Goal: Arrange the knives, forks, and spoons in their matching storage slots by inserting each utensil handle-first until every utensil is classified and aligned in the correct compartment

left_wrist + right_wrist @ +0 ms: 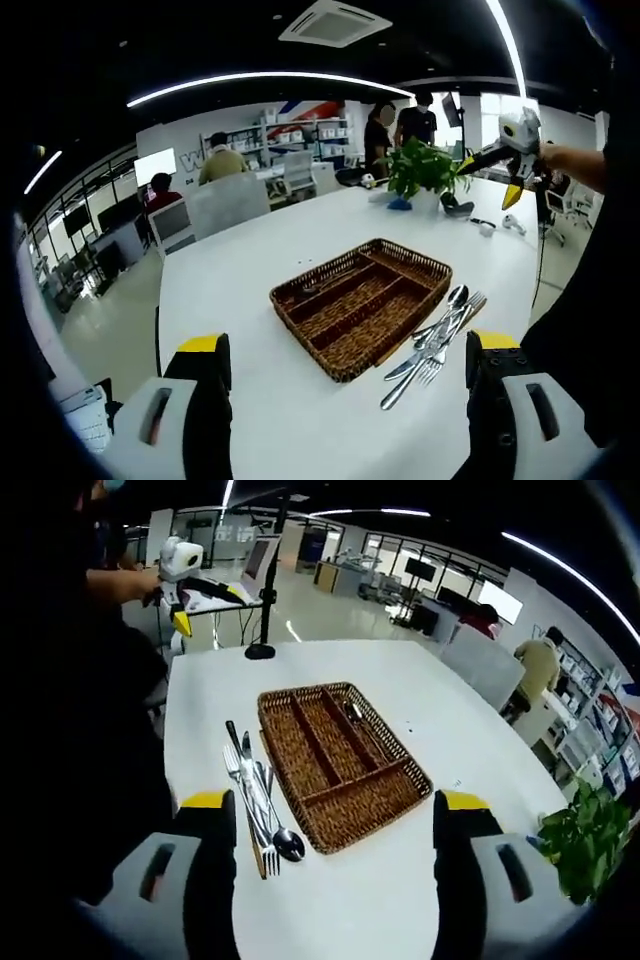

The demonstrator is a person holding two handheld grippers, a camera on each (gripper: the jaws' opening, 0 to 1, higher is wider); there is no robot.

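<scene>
Utensils (pixel 255 795) near left jaw, hand-held gripper (pixel 335 825)

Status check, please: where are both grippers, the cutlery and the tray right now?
Left gripper and right gripper open, empty, above white table. Cutlery pile beside wicker tray, unsorted. Nothing blocking.

Brown wicker tray (pixel 400 790), slots mostly bare; steel knives, forks, spoons (pixel 252 790) piled touching beside its long edge.

one wicker tray (pixel 340 810), one heap of cutlery (pixel 255 795) too tangled to count.
</scene>
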